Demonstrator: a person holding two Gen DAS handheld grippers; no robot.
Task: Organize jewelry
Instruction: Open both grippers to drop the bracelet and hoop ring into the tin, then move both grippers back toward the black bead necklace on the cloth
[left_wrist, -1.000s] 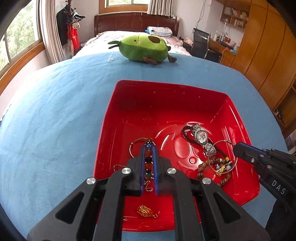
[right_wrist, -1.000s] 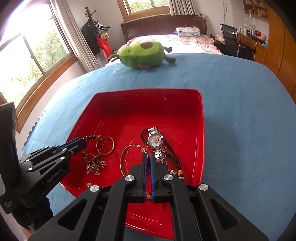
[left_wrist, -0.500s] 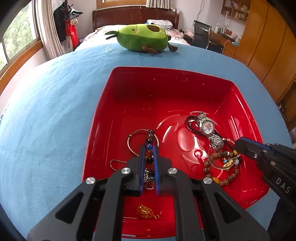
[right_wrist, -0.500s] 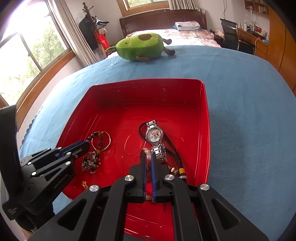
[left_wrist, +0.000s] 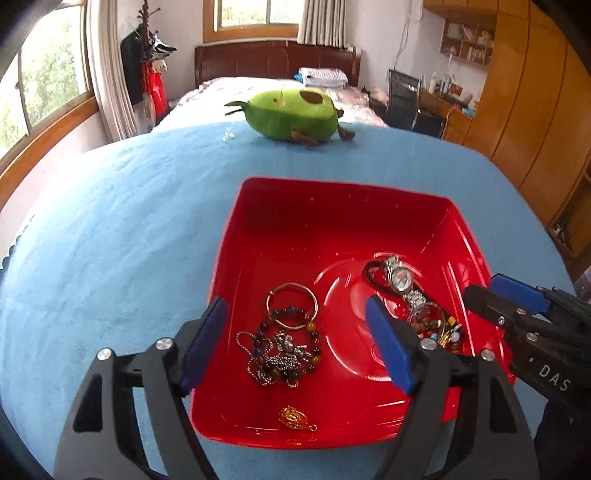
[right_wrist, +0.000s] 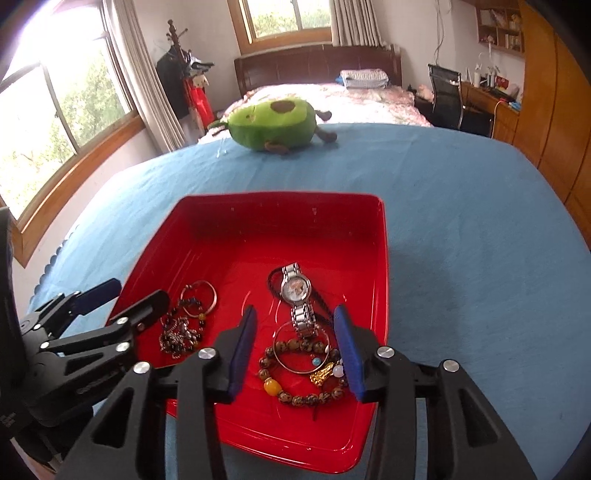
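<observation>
A red tray (left_wrist: 332, 206) (right_wrist: 280, 221) sits on a blue cloth. Its left side holds a dark bead bracelet tangled with a silver chain (left_wrist: 284, 354) (right_wrist: 181, 332), a thin metal bangle (left_wrist: 291, 304) and a gold pendant (left_wrist: 293, 417). Its right side holds a silver watch (left_wrist: 400, 278) (right_wrist: 295, 290), a wire bangle and a brown bead bracelet with a gold charm (right_wrist: 306, 373). My left gripper (left_wrist: 295, 339) is open and empty above the bead bracelet and chain. My right gripper (right_wrist: 295, 347) is open and empty above the brown bead bracelet.
A green avocado plush toy (left_wrist: 291, 114) (right_wrist: 273, 125) lies at the far edge of the blue cloth. Behind it are a bed, a desk with a chair and wooden wardrobes on the right. Windows line the left wall.
Both grippers opened and pulled back. The left one let go of the dark bead bracelet and the right one let go of the wire bangle; both now lie in the tray.
</observation>
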